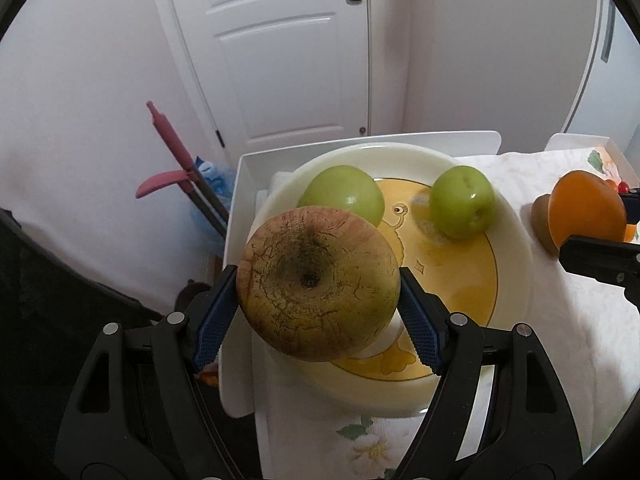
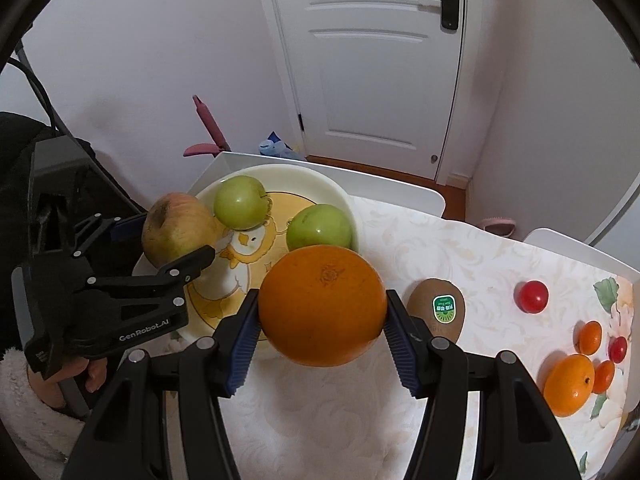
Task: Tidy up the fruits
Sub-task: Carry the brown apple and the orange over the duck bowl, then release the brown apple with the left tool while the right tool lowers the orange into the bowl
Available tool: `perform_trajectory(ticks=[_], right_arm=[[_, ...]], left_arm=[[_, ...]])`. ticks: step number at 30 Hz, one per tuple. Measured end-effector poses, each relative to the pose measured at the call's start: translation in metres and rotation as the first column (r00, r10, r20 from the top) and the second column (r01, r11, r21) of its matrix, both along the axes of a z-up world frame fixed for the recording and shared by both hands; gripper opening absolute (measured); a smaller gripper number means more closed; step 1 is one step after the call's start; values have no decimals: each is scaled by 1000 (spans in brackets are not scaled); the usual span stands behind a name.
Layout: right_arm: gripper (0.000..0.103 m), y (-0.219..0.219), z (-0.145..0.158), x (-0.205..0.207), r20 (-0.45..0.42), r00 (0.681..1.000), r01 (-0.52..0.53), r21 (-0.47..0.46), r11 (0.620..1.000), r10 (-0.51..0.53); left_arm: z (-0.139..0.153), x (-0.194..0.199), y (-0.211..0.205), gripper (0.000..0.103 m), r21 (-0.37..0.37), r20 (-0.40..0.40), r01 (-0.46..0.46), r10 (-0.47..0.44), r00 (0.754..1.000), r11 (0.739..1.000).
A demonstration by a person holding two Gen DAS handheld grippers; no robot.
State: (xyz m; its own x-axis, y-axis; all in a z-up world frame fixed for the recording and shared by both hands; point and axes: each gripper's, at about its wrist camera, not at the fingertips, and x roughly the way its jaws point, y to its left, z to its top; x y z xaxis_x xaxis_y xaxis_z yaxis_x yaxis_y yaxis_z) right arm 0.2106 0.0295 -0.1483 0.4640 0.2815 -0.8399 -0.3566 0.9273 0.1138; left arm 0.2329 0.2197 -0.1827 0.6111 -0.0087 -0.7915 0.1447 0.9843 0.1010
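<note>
Russet and cracked at the stem end, the big apple (image 1: 318, 286) sits clamped between the blue pads of my left gripper (image 1: 318, 300), held above the near-left rim of the duck-print plate (image 1: 516, 240). My right gripper (image 2: 322, 316) is closed on a large orange (image 2: 322, 304), hovering over the bench (image 2: 320, 420) just short of the plate's near edge.

Two green apples (image 1: 342, 194) (image 1: 462, 202) already lie on the plate, so free room is only the yellow centre and the near side. As I judge it, both loads head for that same patch, and the two grippers are already near each other; if I bring them in together the fingers could knock.

The apple hangs partly outside the rim on the side where the bench ends. Releasing there, I think, sends it off the edge to the floor.

Both fruits are round and pinched only at their widest girth, so a tilt might let either slip. The kiwi (image 2: 438, 308) lies just beside the orange; lowering carelessly could shove it toward the cherry tomatoes (image 2: 531, 297) and small oranges (image 2: 569, 384)
</note>
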Motion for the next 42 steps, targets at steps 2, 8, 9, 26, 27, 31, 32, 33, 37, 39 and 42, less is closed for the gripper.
perform_trajectory(ticks=[2, 8, 9, 26, 27, 31, 32, 33, 37, 39, 42], right_arm=[[55, -1, -1, 2, -4, 1000, 0, -2, 1000, 0], [55, -6, -2, 5, -10, 1000, -9, 4, 1000, 9], [55, -6, -1, 4, -9, 1000, -11, 5, 1000, 11], [55, 0, 9, -1, 14, 985, -174, -1, 985, 174], [55, 2, 8, -1, 13, 982, -189, -3, 982, 189], [55, 11, -1, 0, 7, 972, -235, -3, 972, 235], [55, 13, -4, 0, 7, 970, -244, -8, 970, 244], [55, 15, -8, 1, 7, 967, -254, -13, 967, 254], [55, 28, -27, 4, 11, 956, -293, -33, 956, 293], [55, 33, -35, 5, 14, 952, -305, -39, 952, 305], [55, 41, -45, 7, 19, 946, -320, -66, 945, 322]], left_arm=[[-2, 2, 0, 81, -8, -5, -1, 1, 1000, 1000], [1, -2, 6, 98, -33, 3, -26, 27, 1000, 999], [6, -5, 6, 103, -27, 26, -31, 32, 999, 999], [39, -57, 16, 103, -29, 52, -135, 136, 989, 990], [39, -61, 16, 103, -25, 51, -138, 139, 989, 990], [38, -75, 13, 103, -19, 49, -144, 145, 988, 989], [38, -78, 12, 103, -16, 49, -144, 145, 988, 989], [37, -80, 12, 103, -12, 50, -144, 144, 988, 990], [29, -87, 10, 103, 11, 48, -151, 150, 987, 988], [25, -90, 11, 103, 13, 40, -159, 159, 987, 987], [21, -92, 15, 103, 3, 31, -169, 169, 985, 986]])
